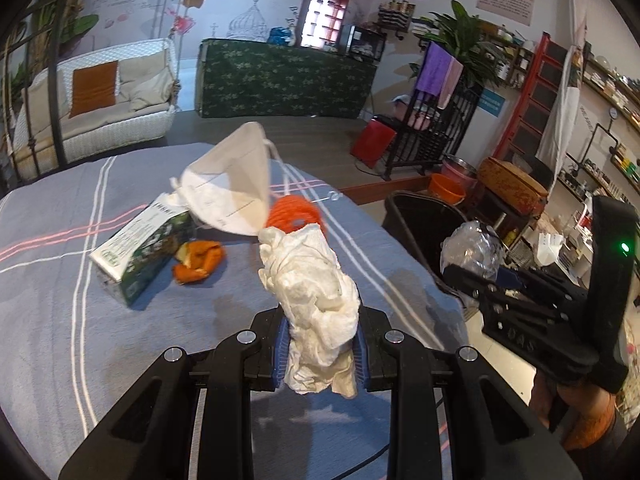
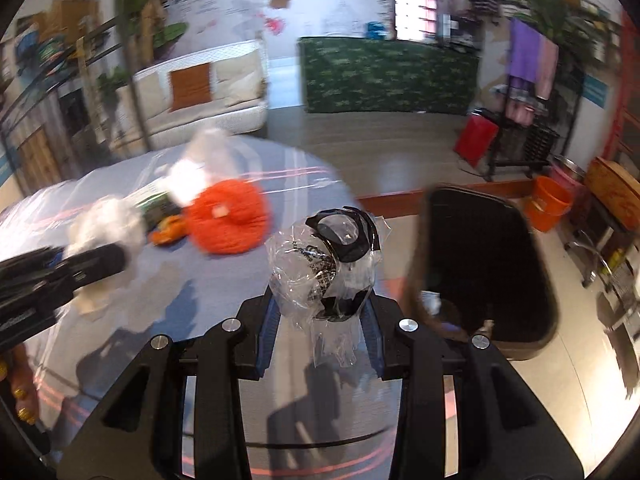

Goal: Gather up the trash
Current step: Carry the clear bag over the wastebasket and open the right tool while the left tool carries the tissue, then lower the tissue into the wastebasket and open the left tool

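My left gripper [image 1: 320, 340] is shut on a crumpled white paper towel [image 1: 316, 280] and holds it above the grey striped tablecloth [image 1: 60, 280]. My right gripper [image 2: 322, 320] is shut on a crumpled clear plastic wrapper [image 2: 328, 264] with black print, near the table's right edge. It also shows in the left wrist view [image 1: 474, 268], next to the black trash bin [image 1: 420, 220]. On the table lie a white face mask [image 1: 232, 184], an orange foam net [image 1: 296, 214], orange peel [image 1: 198, 260] and a green-white carton [image 1: 140, 244]. The bin [image 2: 492, 276] stands open right of the table.
An orange bucket [image 2: 546, 202] and a red bag [image 2: 476, 138] stand on the floor beyond the bin. A white sofa [image 1: 104, 112] and a green-covered counter [image 1: 284, 76] are at the back. Shelves line the right wall.
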Demonstrator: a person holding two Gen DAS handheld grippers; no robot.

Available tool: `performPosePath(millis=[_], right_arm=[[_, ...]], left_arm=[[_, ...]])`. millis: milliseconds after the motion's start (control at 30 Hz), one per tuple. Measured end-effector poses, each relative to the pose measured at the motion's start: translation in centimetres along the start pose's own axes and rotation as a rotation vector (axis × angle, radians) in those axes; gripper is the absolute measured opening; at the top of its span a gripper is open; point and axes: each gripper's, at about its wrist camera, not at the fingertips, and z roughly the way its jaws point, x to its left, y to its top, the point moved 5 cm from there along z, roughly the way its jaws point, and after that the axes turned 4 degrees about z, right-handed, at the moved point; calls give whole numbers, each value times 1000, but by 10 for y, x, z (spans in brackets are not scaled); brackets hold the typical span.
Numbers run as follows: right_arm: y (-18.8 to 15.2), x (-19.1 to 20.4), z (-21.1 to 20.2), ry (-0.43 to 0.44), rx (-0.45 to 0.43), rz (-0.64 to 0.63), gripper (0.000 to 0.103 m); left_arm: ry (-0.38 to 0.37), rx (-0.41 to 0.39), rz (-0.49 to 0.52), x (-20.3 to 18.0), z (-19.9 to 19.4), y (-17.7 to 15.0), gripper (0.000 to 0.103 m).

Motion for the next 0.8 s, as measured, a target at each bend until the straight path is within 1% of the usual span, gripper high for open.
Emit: performPosePath(millis=[100,200,300,367,467,700,767,800], right_arm=[[7,-35,9,-66,-9,44,37],[15,-66,20,-119,0,83,37],[19,-91,35,-152,20,114,38],[20,-109,49,-177,40,140,37],[18,-128,68,-197,66,172,38],[11,-157,97,-239,104,196,39],[9,-162,99,-240,108,204,46],[8,-163,101,-253,109,204,59]], left_arm=[[-24,-6,28,-19,7,4,26],[-55,-13,52,-35,13,8,26],[-78,-11,71,-47,21,13,26],[-79,-11,92,-55,25,16,26],[-80,-16,122,-65,29,20,26],[-89,-23,139,-75,34,25,26],[-91,-24,145,-80,35,24,26],[-91,-24,148,-81,35,24,26]])
